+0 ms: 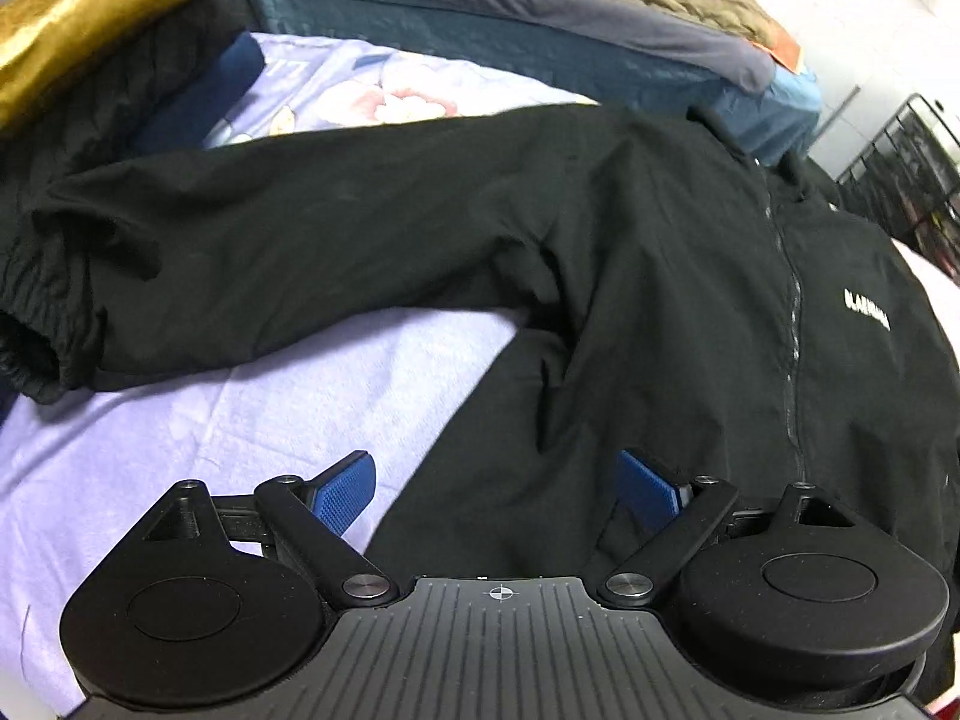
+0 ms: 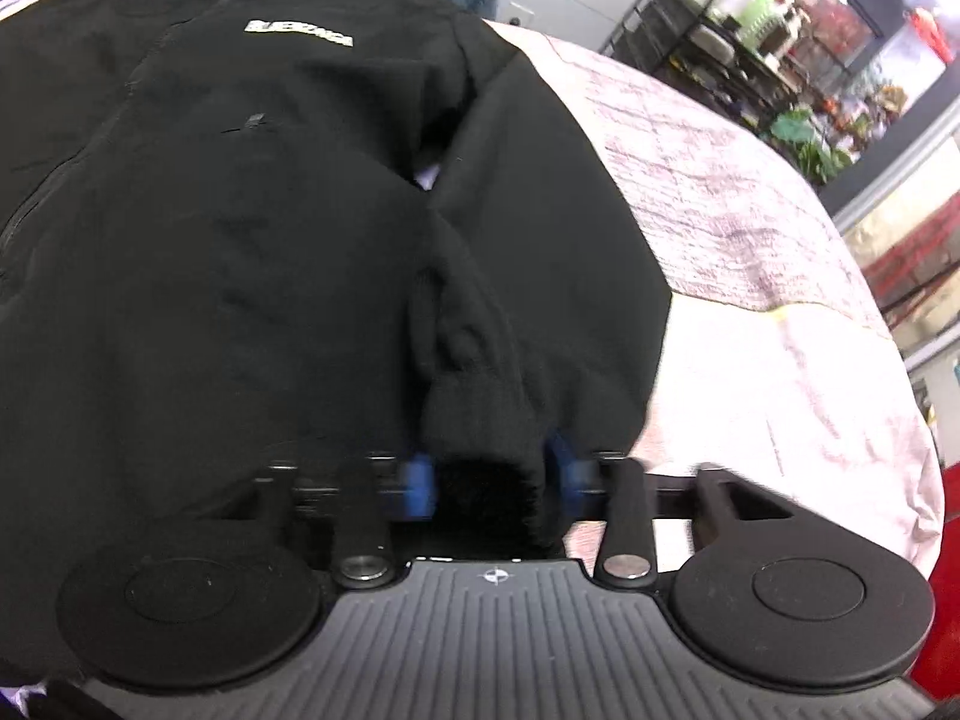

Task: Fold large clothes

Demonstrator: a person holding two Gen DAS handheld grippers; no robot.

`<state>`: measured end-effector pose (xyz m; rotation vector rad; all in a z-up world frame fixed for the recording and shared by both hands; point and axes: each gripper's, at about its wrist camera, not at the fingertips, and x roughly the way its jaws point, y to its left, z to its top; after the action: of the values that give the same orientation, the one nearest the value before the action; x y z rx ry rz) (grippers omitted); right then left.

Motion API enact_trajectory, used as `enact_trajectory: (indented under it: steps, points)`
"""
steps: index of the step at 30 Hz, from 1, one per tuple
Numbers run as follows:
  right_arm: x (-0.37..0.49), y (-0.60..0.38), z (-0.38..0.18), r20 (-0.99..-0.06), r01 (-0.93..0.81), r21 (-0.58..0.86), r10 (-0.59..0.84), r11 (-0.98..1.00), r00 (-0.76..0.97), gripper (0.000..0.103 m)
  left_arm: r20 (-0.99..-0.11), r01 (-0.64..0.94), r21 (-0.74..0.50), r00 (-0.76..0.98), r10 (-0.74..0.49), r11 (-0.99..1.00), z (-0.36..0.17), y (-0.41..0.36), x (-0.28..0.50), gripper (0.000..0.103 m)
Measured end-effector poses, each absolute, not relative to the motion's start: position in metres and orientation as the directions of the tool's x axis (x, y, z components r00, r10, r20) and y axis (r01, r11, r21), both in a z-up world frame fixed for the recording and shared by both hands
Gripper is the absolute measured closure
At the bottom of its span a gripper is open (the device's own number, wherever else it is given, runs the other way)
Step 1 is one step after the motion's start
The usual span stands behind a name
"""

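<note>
Bed (image 1: 252, 396) under my fingers, covered with a pale lilac sheet that has a floral print toward the far edge. Black jacket (image 1: 600, 252) lies directly on it, front up, zipper closed, white lettering on the chest. One sleeve (image 1: 240, 240) stretches flat toward the bed's left side, cuff near the left edge. The other sleeve (image 2: 516, 228) is bent back along the body on the right side. Near the far left corner a dark blue cloth (image 1: 210, 96) and a gold cushion (image 1: 78, 12) rest on a dark heap. Toward the right edge the bed cover (image 2: 750, 228) looks pinkish white, bare cloth.
</note>
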<state>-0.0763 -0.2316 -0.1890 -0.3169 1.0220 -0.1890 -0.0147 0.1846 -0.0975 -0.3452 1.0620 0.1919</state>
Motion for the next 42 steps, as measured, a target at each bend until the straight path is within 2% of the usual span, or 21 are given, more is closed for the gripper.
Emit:
enact_trajectory:
  steps: [6,11,15,19,23,25,27,29,32,36,39,42]
  points:
    - [-0.039,-0.285,-0.138,-0.735,0.190,-0.286,-0.342,0.939,0.585,0.085,-0.884,-0.368,-0.180,0.467,0.014,0.912,-0.097,0.192,-0.011,0.000]
    - [0.023,-0.374,-0.076,-0.657,0.364,-0.246,-0.431,0.898,0.619,0.086,-0.887,-0.385,-0.169,0.461,0.031,0.907,-0.093,0.190,-0.014,0.000]
    - [0.073,-0.449,-0.032,-0.628,0.509,-0.168,-0.489,0.844,0.605,0.087,-0.889,-0.418,-0.162,0.455,0.051,0.894,-0.090,0.191,-0.020,0.000]
    - [0.120,-0.500,-0.020,-0.605,0.551,-0.268,-0.583,0.790,0.542,0.086,-0.891,-0.467,-0.141,0.444,0.093,0.873,-0.087,0.196,-0.029,0.000]
    - [0.156,-0.511,-0.051,-0.643,0.522,-0.359,-0.610,0.774,0.463,0.083,-0.892,-0.529,-0.130,0.432,0.135,0.839,-0.083,0.206,-0.042,0.000]
    - [0.168,-0.507,-0.072,-0.644,0.509,-0.415,-0.638,0.754,0.421,0.073,-0.891,-0.551,-0.117,0.425,0.158,0.826,-0.080,0.210,-0.049,0.000]
    - [0.174,-0.496,-0.093,-0.630,0.524,-0.452,-0.675,0.721,0.385,0.039,-0.889,-0.572,-0.103,0.419,0.182,0.814,-0.076,0.215,-0.056,0.000]
    - [0.175,-0.491,-0.107,-0.614,0.542,-0.453,-0.689,0.708,0.386,0.023,-0.886,-0.589,-0.090,0.416,0.206,0.803,-0.073,0.221,-0.064,0.000]
    - [0.167,-0.480,-0.116,-0.616,0.520,-0.435,-0.664,0.735,0.423,0.020,-0.880,-0.612,-0.048,0.401,0.257,0.789,-0.067,0.236,-0.072,0.000]
    - [0.144,-0.461,-0.113,-0.647,0.477,-0.351,-0.577,0.806,0.499,0.015,-0.833,-0.643,0.052,0.395,0.389,0.764,-0.045,0.264,-0.080,0.000]
    - [0.120,-0.443,-0.103,-0.688,0.393,-0.224,-0.430,0.892,0.585,0.007,-0.778,-0.667,0.138,0.385,0.497,0.732,-0.025,0.288,-0.086,0.000]
    - [0.092,-0.420,-0.100,-0.726,0.241,-0.117,-0.249,0.963,0.642,0.005,-0.757,-0.655,0.163,0.396,0.520,0.738,-0.015,0.306,-0.089,0.000]
